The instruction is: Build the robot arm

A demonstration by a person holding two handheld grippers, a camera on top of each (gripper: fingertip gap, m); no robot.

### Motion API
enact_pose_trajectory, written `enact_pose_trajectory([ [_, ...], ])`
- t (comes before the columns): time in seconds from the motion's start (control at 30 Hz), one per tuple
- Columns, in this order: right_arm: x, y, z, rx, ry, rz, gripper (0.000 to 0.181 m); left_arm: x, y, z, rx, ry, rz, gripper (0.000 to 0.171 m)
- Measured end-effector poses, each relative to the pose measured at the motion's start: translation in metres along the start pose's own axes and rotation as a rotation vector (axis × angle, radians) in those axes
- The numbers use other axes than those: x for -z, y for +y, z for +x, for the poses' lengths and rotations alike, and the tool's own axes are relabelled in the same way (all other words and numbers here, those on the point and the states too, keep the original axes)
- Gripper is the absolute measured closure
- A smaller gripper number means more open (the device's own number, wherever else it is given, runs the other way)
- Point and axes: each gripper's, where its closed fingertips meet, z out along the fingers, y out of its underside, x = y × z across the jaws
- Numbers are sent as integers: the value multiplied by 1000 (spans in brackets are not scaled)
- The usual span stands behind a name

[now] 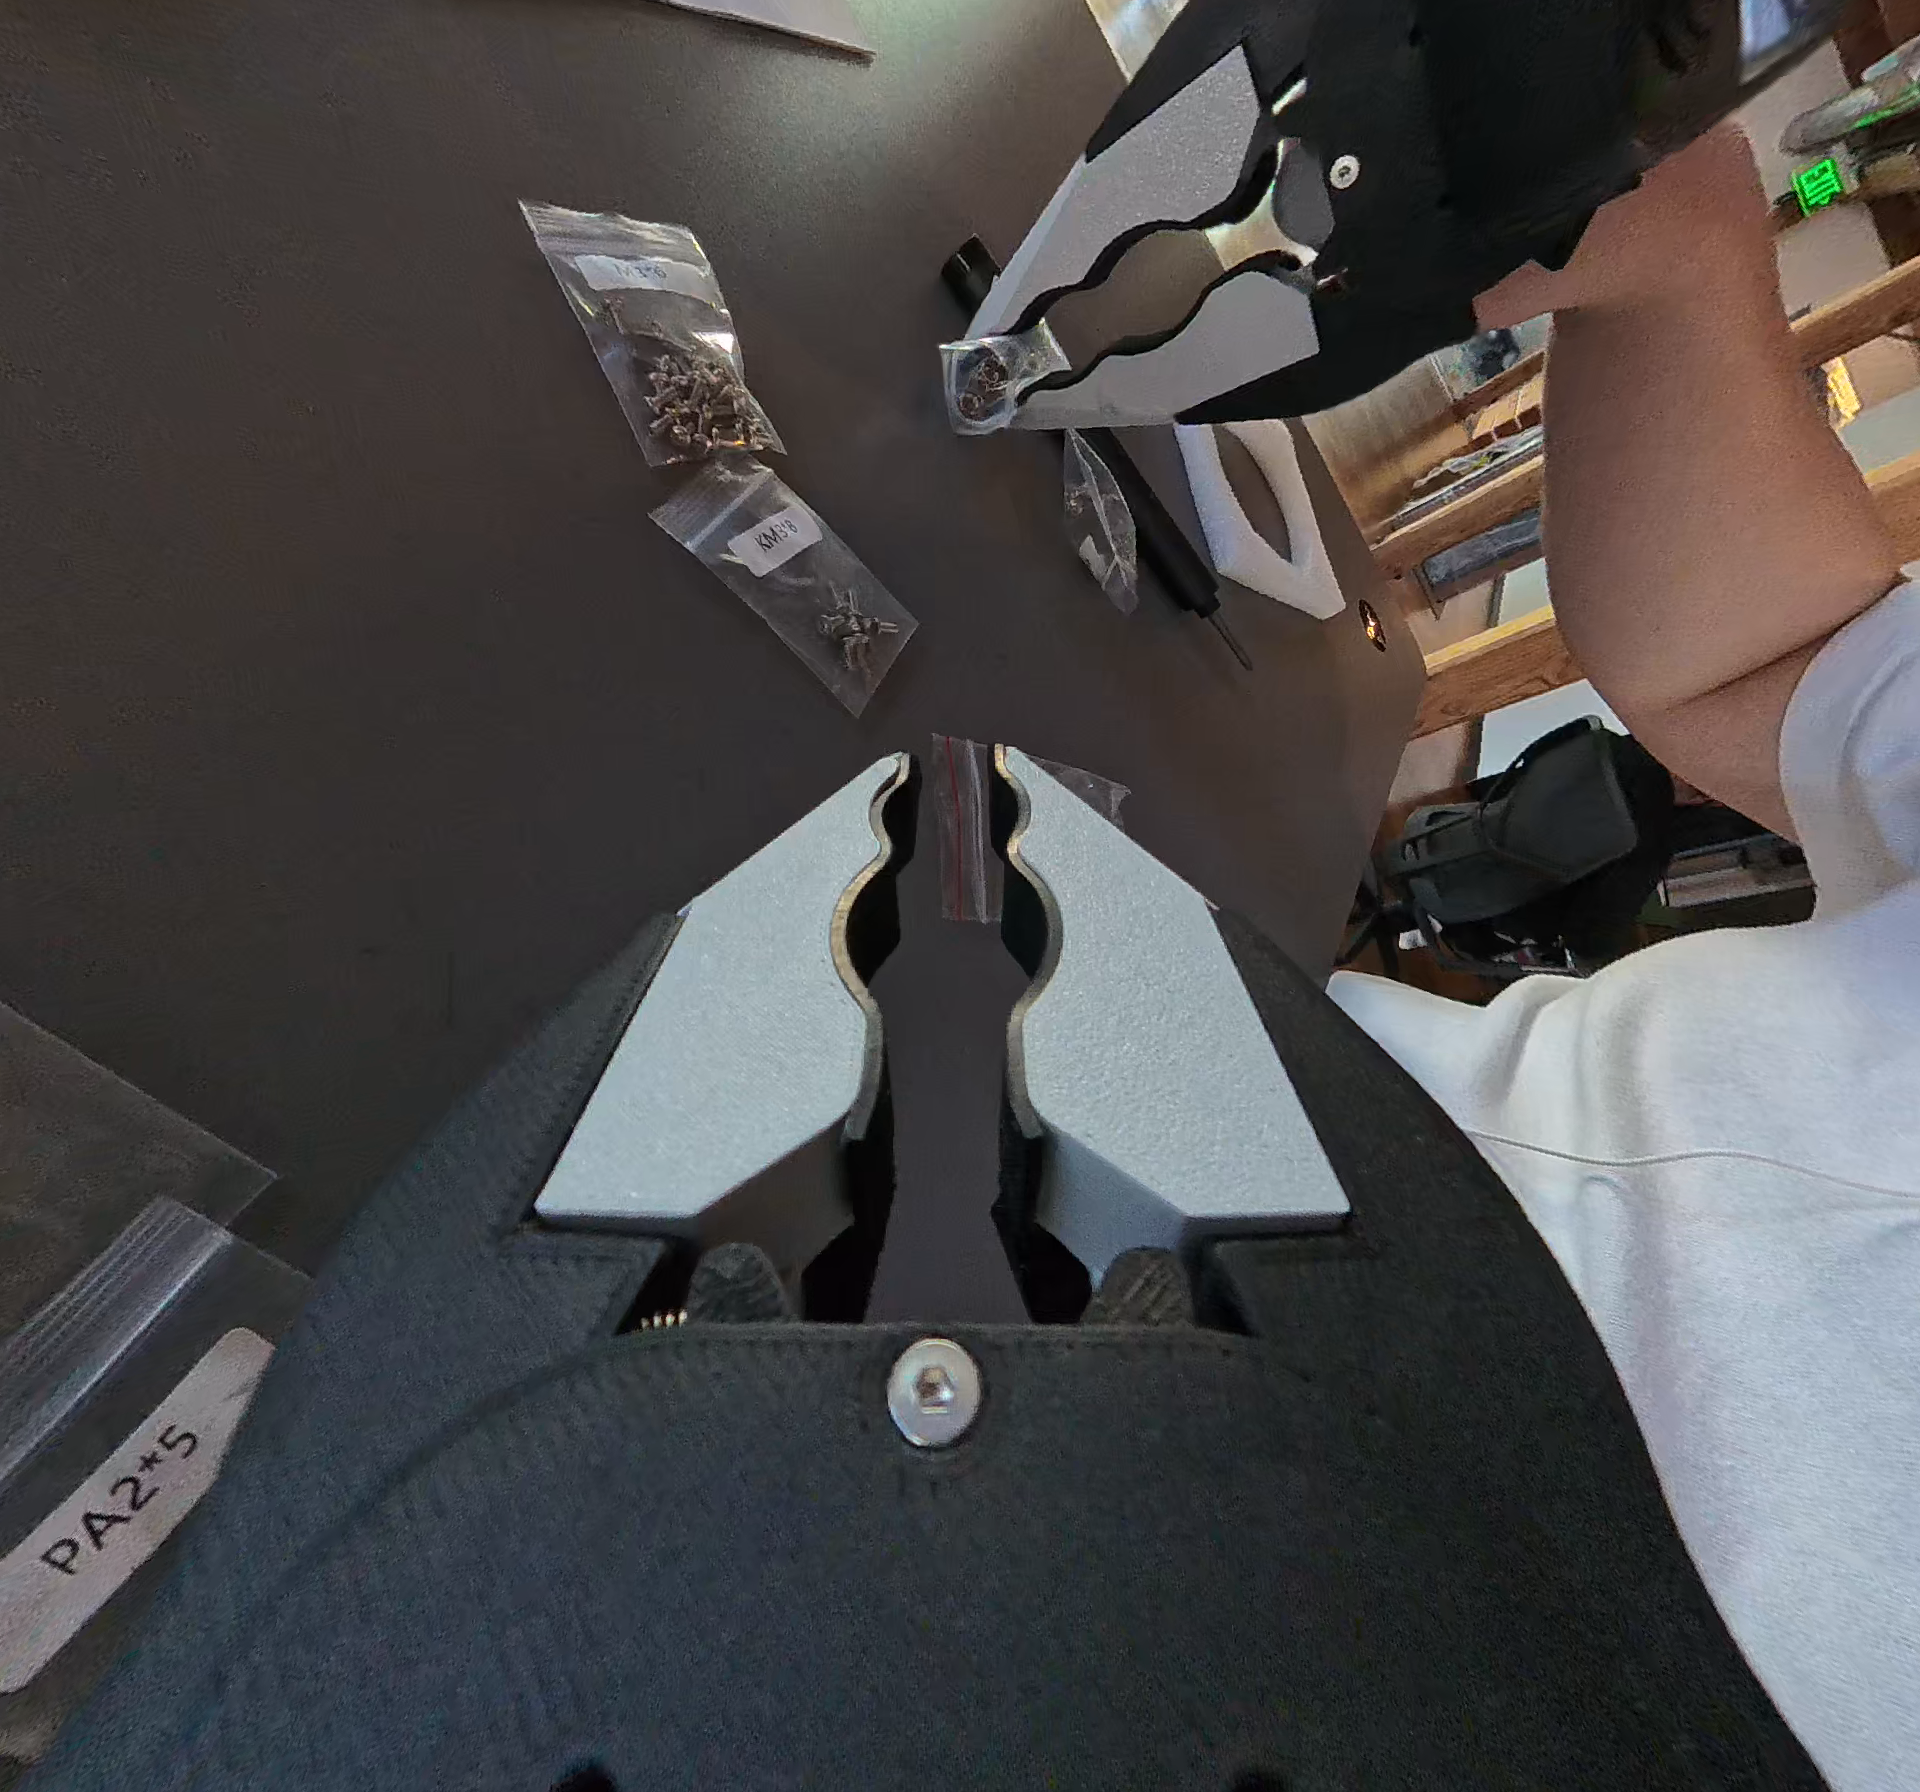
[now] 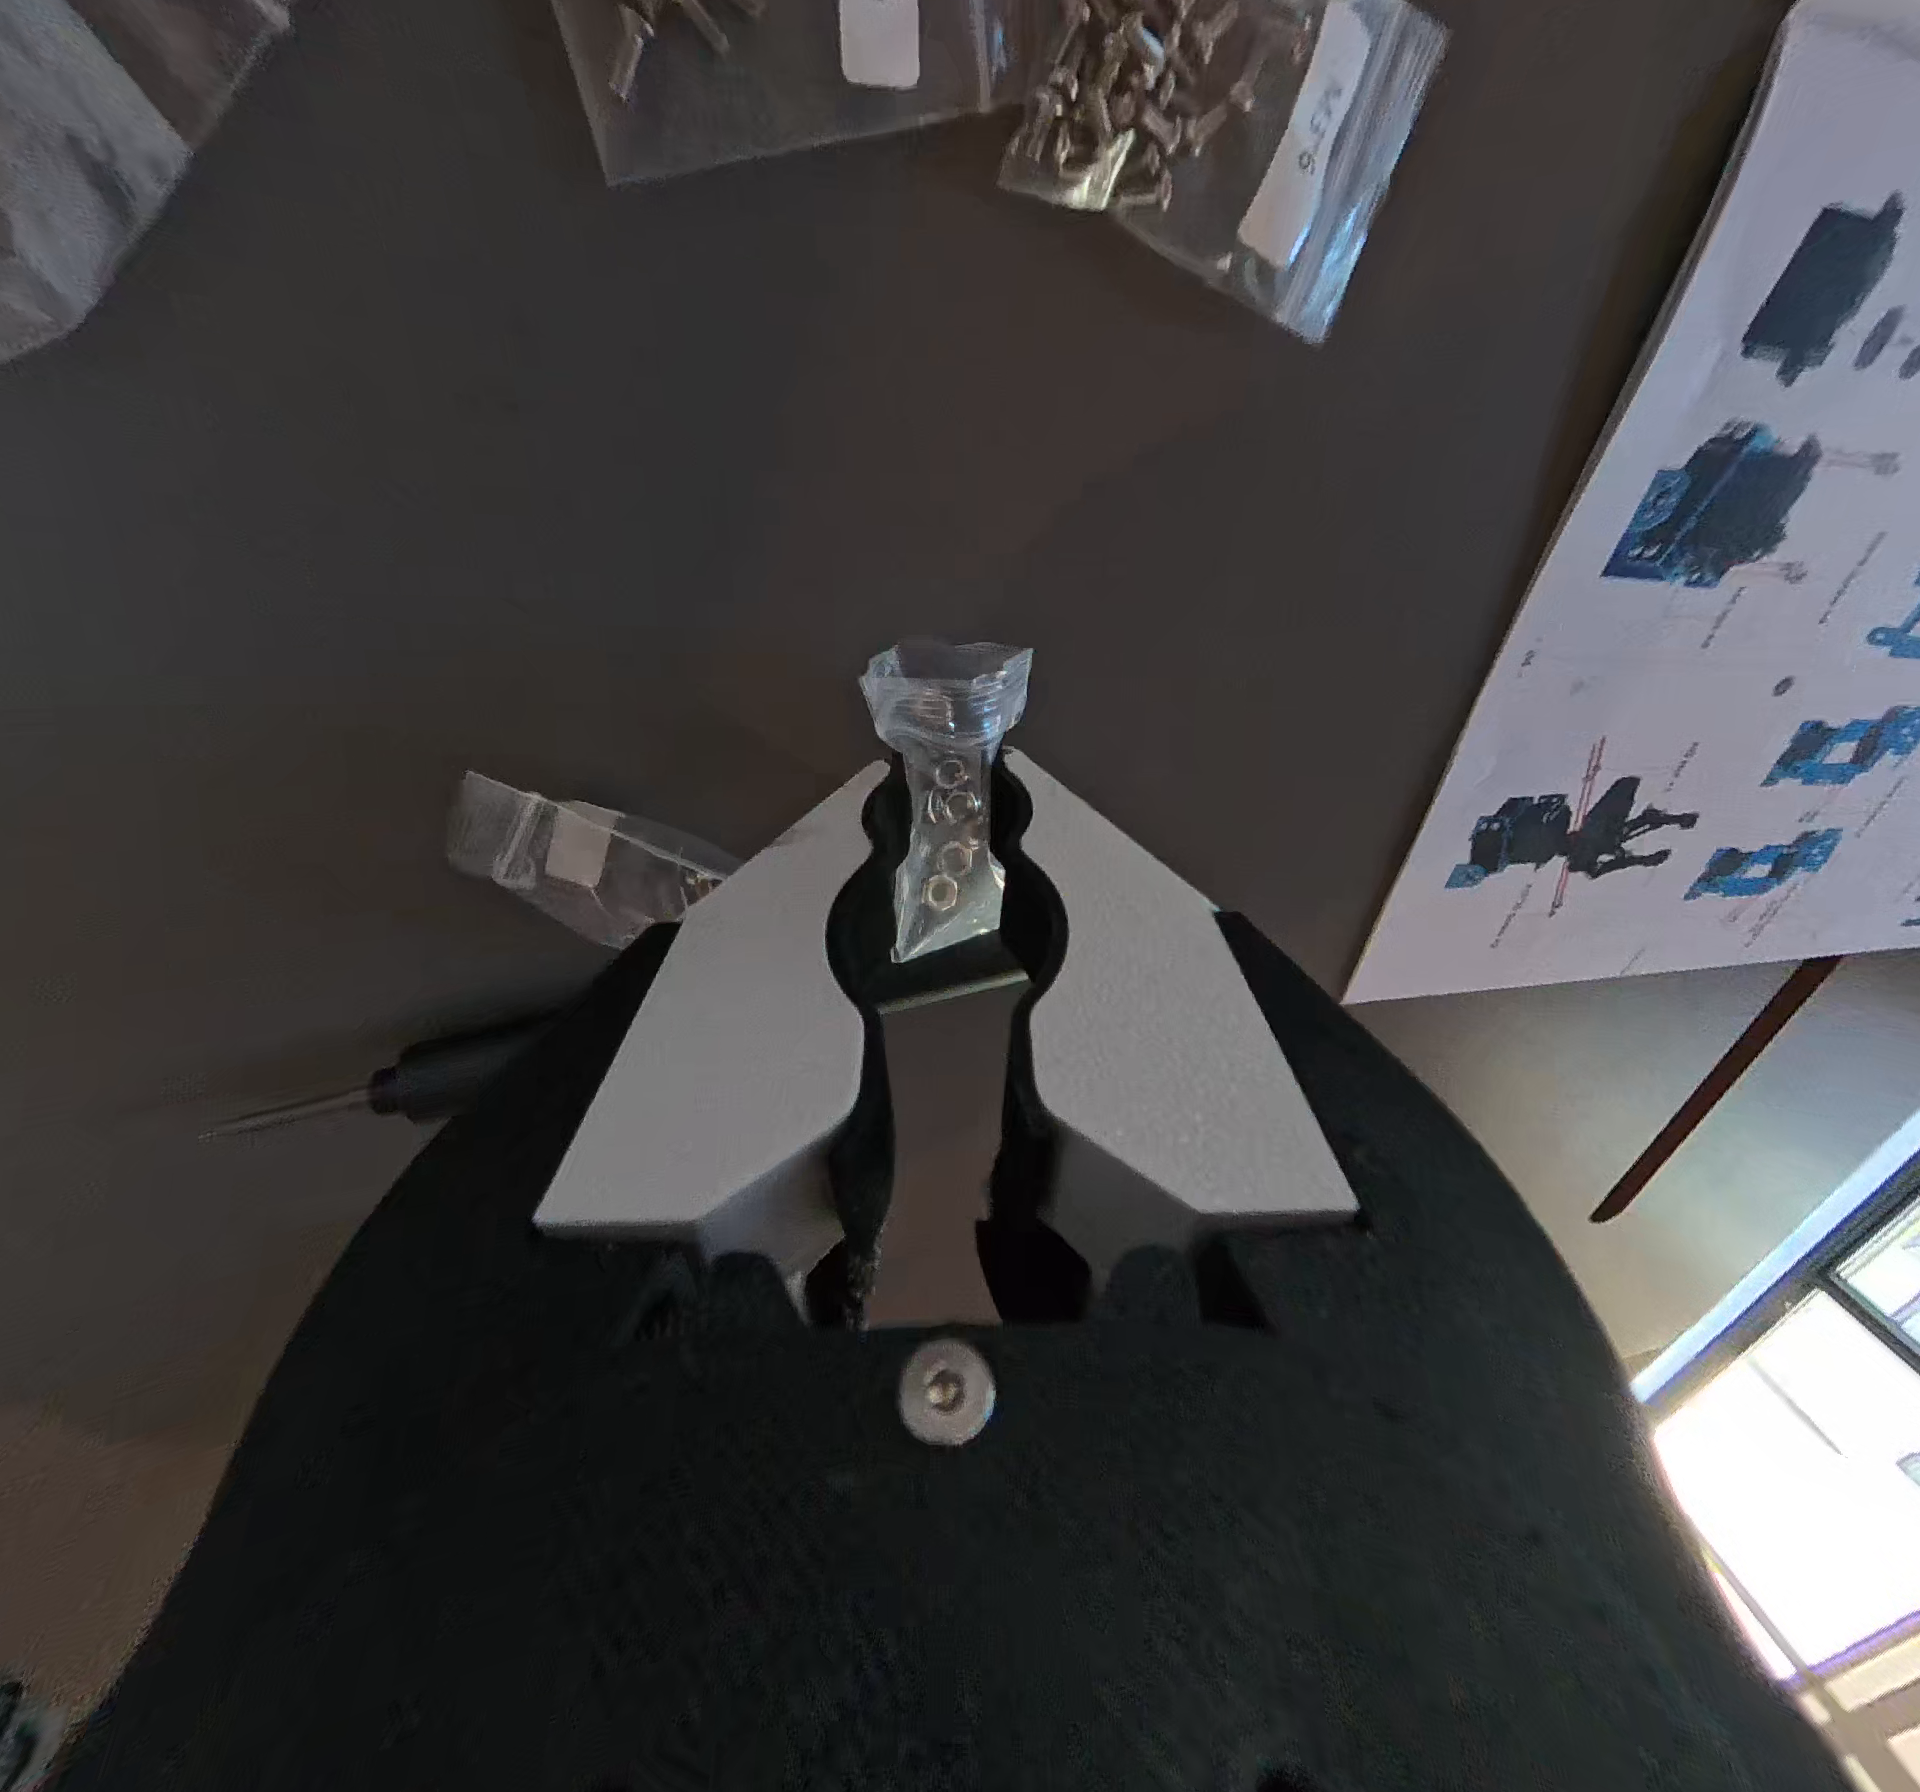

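Note:
In the left wrist view my left gripper [image 1: 953, 760] is low over the dark table [image 1: 312, 599], its jaws a narrow gap apart. A small clear zip bag with a red stripe [image 1: 961, 828] lies flat on the table under the tips and is not pinched. My right gripper [image 2: 945, 776] is shut on a small clear bag of metal nuts [image 2: 943, 859], crumpled above the tips and held off the table. The left wrist view shows that gripper [image 1: 1013, 371] at the upper right with the nut bag [image 1: 982, 386] in its tips.
Two labelled bags of screws [image 1: 686, 371] [image 1: 810, 589] lie mid-table, also seen from the right wrist [image 2: 1195, 101] [image 2: 748, 7]. A black screwdriver [image 1: 1174, 537], another clear bag [image 1: 1101, 516] and white foam [image 1: 1257, 516] lie under the right gripper. A printed instruction sheet [image 2: 1662, 547] lies to the right. A person's arm [image 1: 1683, 443] shows. Across from one pair of fingers to the other is roughly 15 centimeters.

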Motion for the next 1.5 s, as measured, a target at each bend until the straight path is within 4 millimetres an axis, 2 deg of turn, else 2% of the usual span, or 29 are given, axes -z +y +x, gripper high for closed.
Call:
enact_pose_trajectory([
  [0.13,2,3,5,-32,-6,-13,167,1,-1,0,-6,-1,8,160],
  [0.23,3,-7,1,9,-10,12,168,0,-1,-1,1,-2,10,160],
  [0.3,-2,0,6,-25,-21,-20,167,-1,0,-1,8,5,8,159],
  [0.43,0,-9,3,7,-29,5,168,-1,0,-2,1,-2,8,159],
  [0.53,-3,-1,5,-18,-42,-37,168,1,-1,-2,6,2,18,159],
  [0.6,-1,-7,2,24,-39,-18,169,2,-1,-3,2,-5,21,159],
  [0.7,-6,3,7,-23,-51,-67,168,2,-1,-4,11,1,24,159],
  [0.8,-5,-4,2,31,-49,-48,169,2,-1,-4,8,-1,23,159],
  [0.87,-8,5,6,-11,-61,-87,169,2,-1,-3,9,2,24,159],
  [0.97,-7,-2,2,25,-64,-59,169,2,-1,-4,9,1,23,159],
  [1.07,-7,5,1,8,-71,-107,169,2,-1,-4,15,5,22,159],
  [1.13,-6,-2,-1,43,-71,-81,170,2,-1,-5,12,0,24,159],
  [1.2,-9,6,1,8,-84,-114,169,2,-1,-4,15,6,27,159],
  [1.3,-7,-1,-2,29,-91,-82,170,3,-1,-4,12,1,26,159],
  [1.5,-8,7,0,21,-87,-128,170,2,0,-4,16,8,25,159],
])
